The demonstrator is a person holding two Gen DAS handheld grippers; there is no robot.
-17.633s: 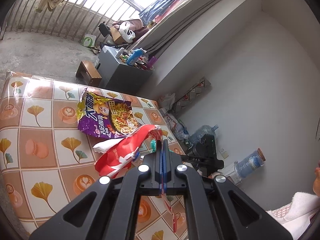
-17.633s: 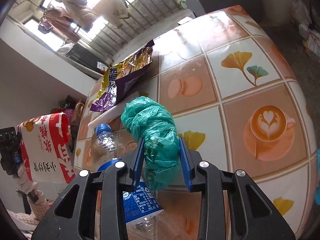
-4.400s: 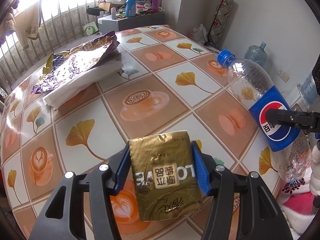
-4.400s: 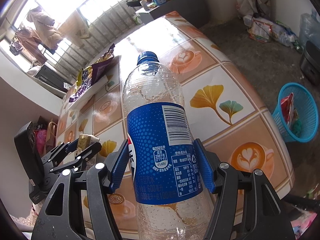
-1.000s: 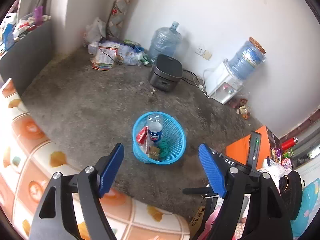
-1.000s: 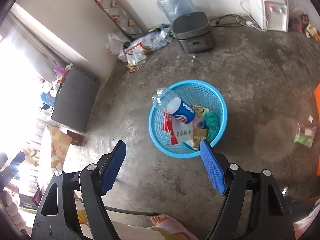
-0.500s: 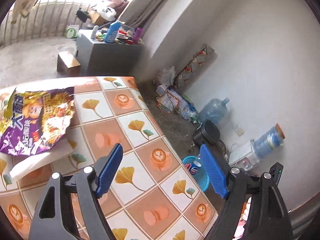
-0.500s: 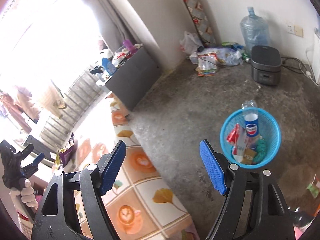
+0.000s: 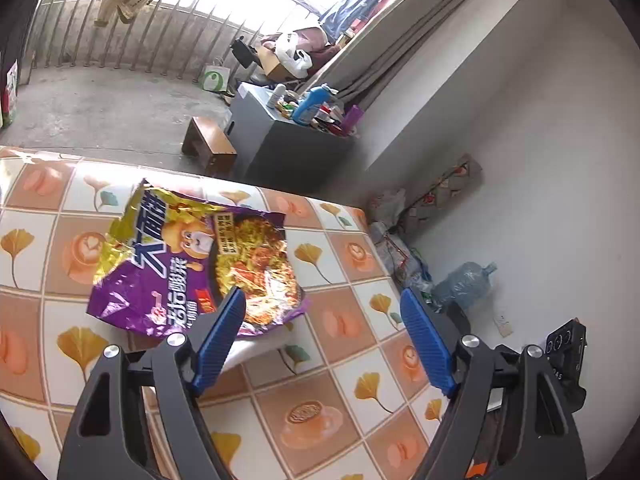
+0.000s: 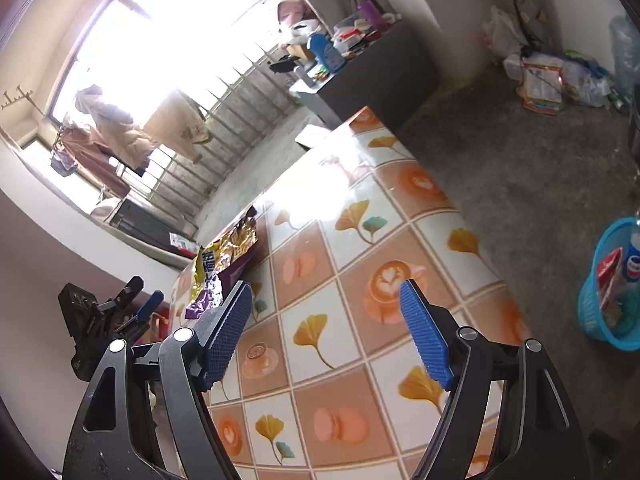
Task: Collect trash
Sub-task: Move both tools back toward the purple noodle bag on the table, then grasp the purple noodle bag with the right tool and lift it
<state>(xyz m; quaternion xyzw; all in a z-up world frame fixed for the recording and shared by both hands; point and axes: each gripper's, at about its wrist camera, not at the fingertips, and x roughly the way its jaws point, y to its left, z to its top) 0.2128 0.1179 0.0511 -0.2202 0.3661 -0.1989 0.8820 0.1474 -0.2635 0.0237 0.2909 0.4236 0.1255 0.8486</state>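
Note:
A purple and gold snack bag (image 9: 192, 264) lies flat on the tiled table (image 9: 328, 408), on top of a white folded paper (image 9: 260, 346). My left gripper (image 9: 322, 316) is open and empty, just above the bag's near edge. My right gripper (image 10: 324, 312) is open and empty above the table's middle. The bag (image 10: 224, 260) also shows at the far left of the right wrist view. The blue trash basket (image 10: 612, 292) stands on the floor to the right of the table, holding a Pepsi bottle and wrappers.
A dark cabinet (image 9: 280, 140) with bottles stands beyond the table, next to a small wooden stool (image 9: 208, 144). Bags and a water jug (image 9: 460, 284) lie along the wall. The left gripper (image 10: 108, 316) shows at the table's left edge.
Both grippers have swung away from the basket on the floor and back over the table. The left one now faces the snack bag. Both stay open and empty.

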